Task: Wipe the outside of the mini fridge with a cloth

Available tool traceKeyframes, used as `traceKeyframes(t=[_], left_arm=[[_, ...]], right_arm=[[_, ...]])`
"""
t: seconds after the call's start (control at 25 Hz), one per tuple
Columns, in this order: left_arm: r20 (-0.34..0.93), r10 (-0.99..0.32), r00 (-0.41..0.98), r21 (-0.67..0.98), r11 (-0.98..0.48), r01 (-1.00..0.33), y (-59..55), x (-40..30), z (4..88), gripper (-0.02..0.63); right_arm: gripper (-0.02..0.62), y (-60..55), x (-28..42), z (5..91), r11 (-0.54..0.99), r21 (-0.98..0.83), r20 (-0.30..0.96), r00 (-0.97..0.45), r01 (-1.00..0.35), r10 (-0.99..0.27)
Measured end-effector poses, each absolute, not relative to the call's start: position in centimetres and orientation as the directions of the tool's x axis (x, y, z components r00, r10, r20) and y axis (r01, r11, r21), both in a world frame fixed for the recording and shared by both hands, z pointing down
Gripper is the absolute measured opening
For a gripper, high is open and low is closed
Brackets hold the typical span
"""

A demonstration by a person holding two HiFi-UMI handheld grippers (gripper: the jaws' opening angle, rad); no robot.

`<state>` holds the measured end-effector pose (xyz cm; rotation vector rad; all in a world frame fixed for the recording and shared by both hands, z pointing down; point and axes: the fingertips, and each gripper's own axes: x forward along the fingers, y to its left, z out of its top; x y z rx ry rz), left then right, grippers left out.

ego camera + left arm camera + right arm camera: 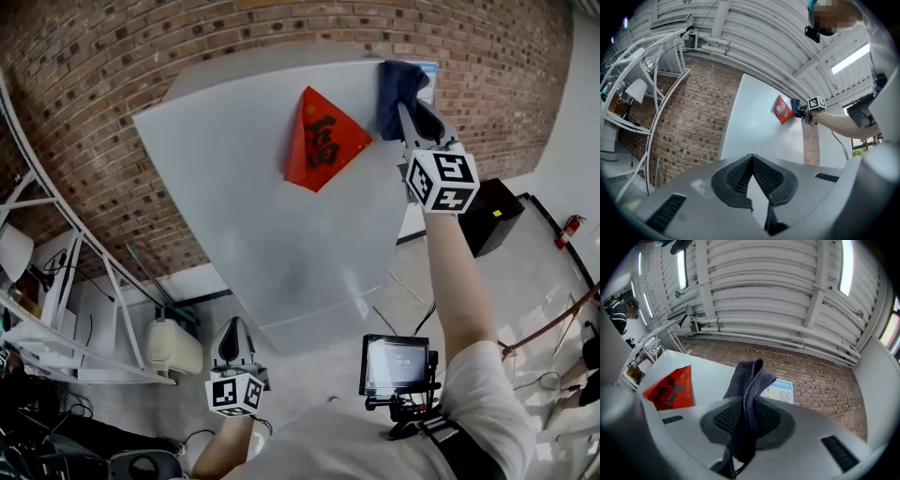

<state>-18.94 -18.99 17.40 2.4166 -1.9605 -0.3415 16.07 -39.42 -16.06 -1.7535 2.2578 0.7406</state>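
The right tool [409,111] clamps the dark cloth [395,86] at the far right corner of the mini fridge [272,234], placed for wiping. The left tool [234,339], jaws together and empty, hangs near, out of the way.

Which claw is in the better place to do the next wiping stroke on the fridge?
Right. The right claw is shut on the cloth and holds it at the upper corner of the fridge. The left claw is shut on nothing, low and away from the fridge.

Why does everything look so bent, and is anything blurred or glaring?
Head view: wide lens bows the brick wall. Left gripper view: fisheye curves the rack, corners go dark. Right gripper view: ceiling lights blow out; cloth is sharp.
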Motion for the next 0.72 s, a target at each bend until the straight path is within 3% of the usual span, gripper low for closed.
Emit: traceKeyframes(t=[0.4, 0.72], left_arm=[[-0.163, -0.966, 0.199, 0.142, -0.223, -0.964, -20.7, -17.1, 17.2, -0.009], [-0.176, -0.966, 0.190, 0.148, -0.217, -0.965, -21.7, -15.6, 17.1, -0.009]], right_arm=[[0.061, -41.6, 23.0, -14.7, 0.078, 0.221, -0.425, -0.168, -0.972, -0.890], [0.061, -40.8, 22.7, -14.5, 0.104, 0.216, -0.457, -0.194, -0.971, -0.868]])
